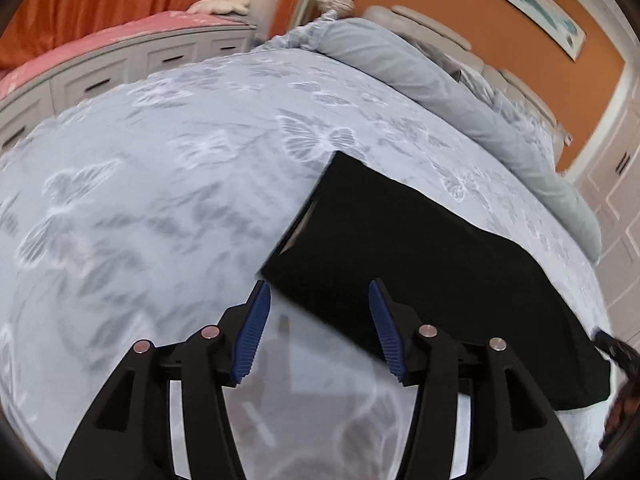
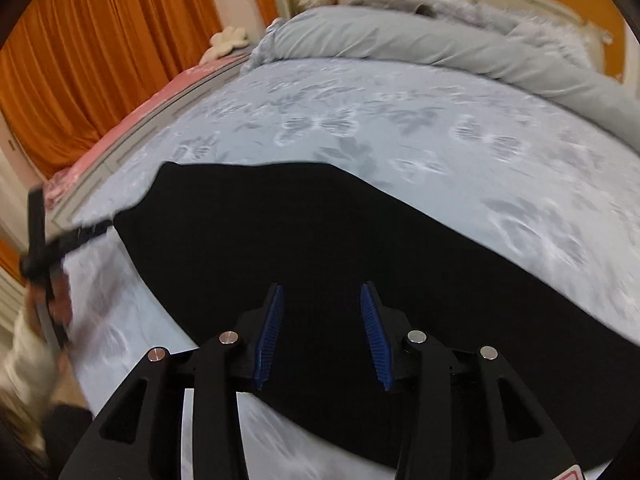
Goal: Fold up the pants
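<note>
black pants (image 2: 320, 248) flat on butterfly bedspread (image 1: 160, 184) | left gripper (image 1: 318, 300) released, empty | right gripper (image 2: 322, 300) released above pants

The pants (image 1: 420, 260) are lying flat on the butterfly-patterned bedspread (image 1: 160, 160), a plain black garment with no visible print. They are stretching as one long, wide dark band across the near part of the bed, seen from both wrist views (image 2: 320, 248). In the left wrist view one end is showing a straight, squared edge, with a paler strip peeking out along that edge where the layers are meeting. The cloth is looking smooth and mostly free of wrinkles, its far edge running in a gently wavy line. Whether it is lying in one layer or doubled over cannot be told for certain.
</note>
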Demonstrator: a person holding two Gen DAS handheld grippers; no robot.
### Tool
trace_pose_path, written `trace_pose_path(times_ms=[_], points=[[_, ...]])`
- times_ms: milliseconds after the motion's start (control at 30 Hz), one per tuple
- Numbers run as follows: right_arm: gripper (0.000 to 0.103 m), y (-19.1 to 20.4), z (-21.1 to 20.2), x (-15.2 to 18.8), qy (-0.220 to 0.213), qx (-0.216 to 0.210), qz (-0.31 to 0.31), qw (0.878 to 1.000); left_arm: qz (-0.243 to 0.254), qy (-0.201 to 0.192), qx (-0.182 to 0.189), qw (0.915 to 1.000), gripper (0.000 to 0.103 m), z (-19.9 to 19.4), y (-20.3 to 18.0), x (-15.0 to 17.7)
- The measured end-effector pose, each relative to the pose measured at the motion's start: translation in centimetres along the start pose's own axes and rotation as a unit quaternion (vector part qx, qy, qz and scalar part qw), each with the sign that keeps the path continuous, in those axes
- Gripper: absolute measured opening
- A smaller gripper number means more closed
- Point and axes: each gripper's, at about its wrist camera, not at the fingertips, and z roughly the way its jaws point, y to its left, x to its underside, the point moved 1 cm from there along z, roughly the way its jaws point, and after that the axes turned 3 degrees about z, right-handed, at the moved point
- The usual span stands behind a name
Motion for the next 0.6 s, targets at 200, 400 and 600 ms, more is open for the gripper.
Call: trace_pose_path(times_ms=[200,400,600], points=[[0.040,-8.7,-3.7,5.3,-0.011,0.093,0.112,0.989,-0.012,0.025,-0.071,0.9971,0.052,3.4,0.6,-1.3],[0.041,-9.4,-5.9,7.2,-0.016,0.100,0.048,0.994,0.007,-0.047,-0.087,0.9950,0.051,-4.5,-3.2,-1.6],[0.028,-4.1,-0.3,8.5,0.049,0.048,-0.095,0.993,0.027,-0.052,-0.019,0.9981,0.062,-9.6,-11.7,-0.7]])
